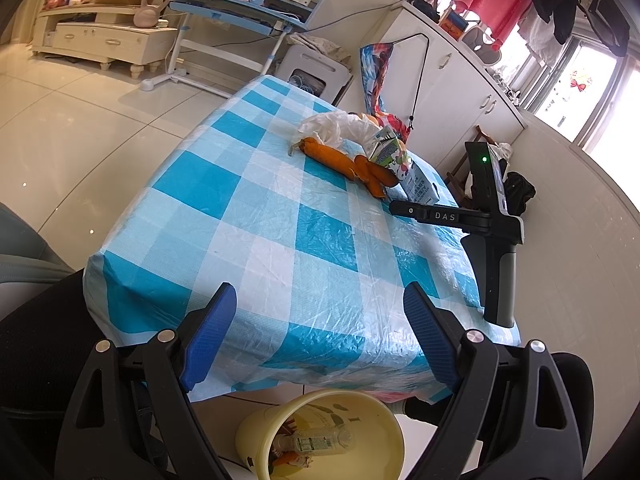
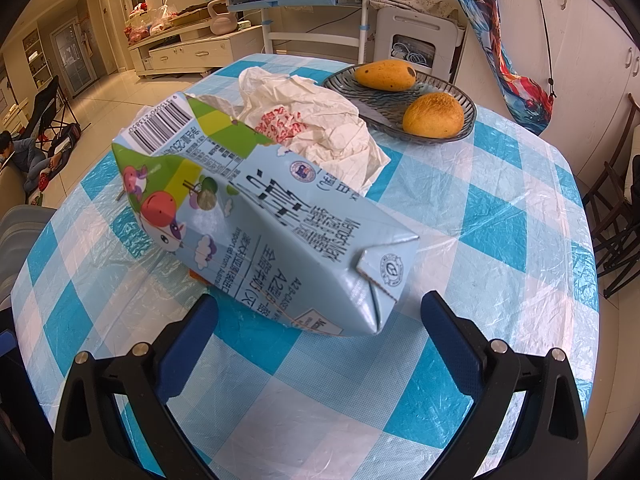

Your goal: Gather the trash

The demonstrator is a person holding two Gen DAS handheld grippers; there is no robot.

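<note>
Left hand-held gripper: spread, empty, bin at 6 o'clock. Right hand-held gripper: spread, milk carton at 12 o'clock on counter.

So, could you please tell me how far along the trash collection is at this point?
Done: a clear plastic bottle already lies in the pale yellow bin below the table edge.

In hand: nothing yet; the right claw is open, lined up on the crumpled light-blue milk carton. The left claw is open and empty.

Left: the carton, the crumpled white plastic bag and the orange peel scraps.
</note>
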